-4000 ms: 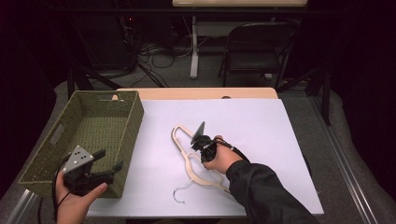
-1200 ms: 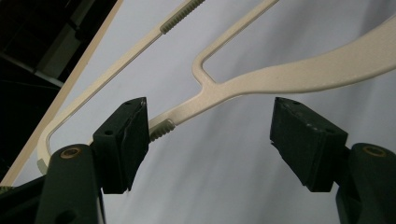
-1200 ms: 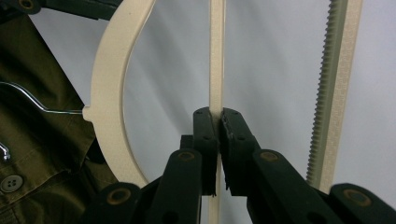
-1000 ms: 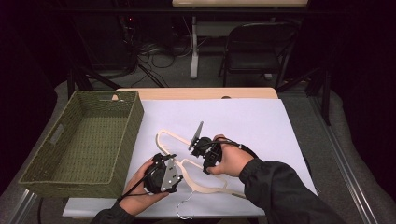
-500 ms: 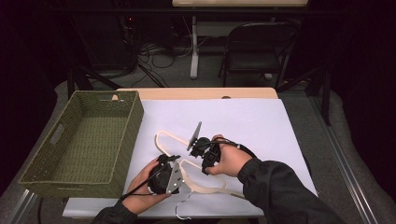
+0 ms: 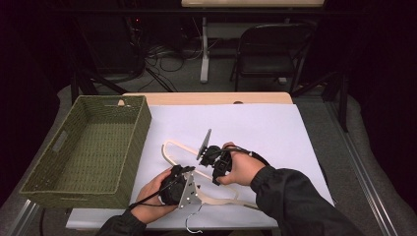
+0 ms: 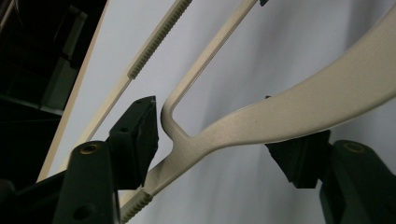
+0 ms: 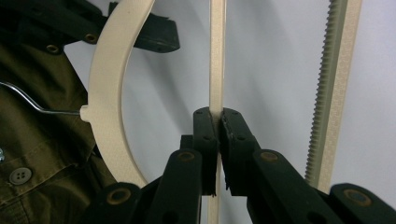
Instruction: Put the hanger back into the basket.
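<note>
One hanger (image 6: 173,150). One green basket (image 6: 88,147). One white sheet (image 6: 255,128) on one table (image 6: 206,98). Two grippers: left gripper (image 6: 183,183), right gripper (image 6: 209,158). Two hands. One chair (image 6: 273,54) behind table.

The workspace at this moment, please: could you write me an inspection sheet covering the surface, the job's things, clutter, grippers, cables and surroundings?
Surface: table with a white sheet over most of it.
Job's things: cream hanger lying on the sheet, its wire hook towards the person; green woven basket at the left, nothing seen inside.
Clutter: nothing seen.
Grippers: right gripper shut on a thin bar of the hanger; left gripper has just been closing around the hanger's broad arm, one pad near it, the other pad apart from it.
Cables: one trails from the left gripper; loose cables on the floor.
Surroundings: dark room, black chair behind the table.
</note>
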`<state>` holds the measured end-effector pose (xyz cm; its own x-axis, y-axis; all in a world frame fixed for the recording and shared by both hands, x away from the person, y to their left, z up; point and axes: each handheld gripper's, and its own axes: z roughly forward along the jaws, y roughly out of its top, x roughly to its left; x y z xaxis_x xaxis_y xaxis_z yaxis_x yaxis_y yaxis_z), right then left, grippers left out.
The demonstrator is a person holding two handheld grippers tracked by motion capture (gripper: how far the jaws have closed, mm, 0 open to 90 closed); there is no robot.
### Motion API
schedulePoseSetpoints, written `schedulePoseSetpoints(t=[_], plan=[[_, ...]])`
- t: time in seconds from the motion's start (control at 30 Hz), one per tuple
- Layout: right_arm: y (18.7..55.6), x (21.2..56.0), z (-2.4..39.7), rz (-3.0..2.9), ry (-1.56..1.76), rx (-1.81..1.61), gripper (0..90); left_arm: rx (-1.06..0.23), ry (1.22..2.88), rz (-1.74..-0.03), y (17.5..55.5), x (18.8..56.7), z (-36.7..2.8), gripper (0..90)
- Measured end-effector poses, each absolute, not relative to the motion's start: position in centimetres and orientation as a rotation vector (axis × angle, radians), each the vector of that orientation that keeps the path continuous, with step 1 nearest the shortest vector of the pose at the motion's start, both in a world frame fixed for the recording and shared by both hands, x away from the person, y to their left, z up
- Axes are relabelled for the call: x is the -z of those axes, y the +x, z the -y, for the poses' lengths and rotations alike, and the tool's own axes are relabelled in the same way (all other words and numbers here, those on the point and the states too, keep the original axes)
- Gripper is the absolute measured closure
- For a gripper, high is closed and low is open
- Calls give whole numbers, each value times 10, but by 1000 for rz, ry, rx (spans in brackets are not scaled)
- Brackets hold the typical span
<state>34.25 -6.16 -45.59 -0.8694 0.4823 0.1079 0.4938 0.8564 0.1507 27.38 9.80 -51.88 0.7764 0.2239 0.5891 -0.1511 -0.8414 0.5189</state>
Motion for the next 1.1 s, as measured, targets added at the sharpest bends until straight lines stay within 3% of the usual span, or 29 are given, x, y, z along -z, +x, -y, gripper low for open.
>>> schedulePoseSetpoints(t=[0.3, 1.1], plan=[[341, 458, 61, 2962, -746, 274, 856, -899, 2431, -20, 273, 520, -99, 499], [340, 458, 61, 2966, -716, 266, 854, -1038, 2419, 68, 269, 519, -101, 661]])
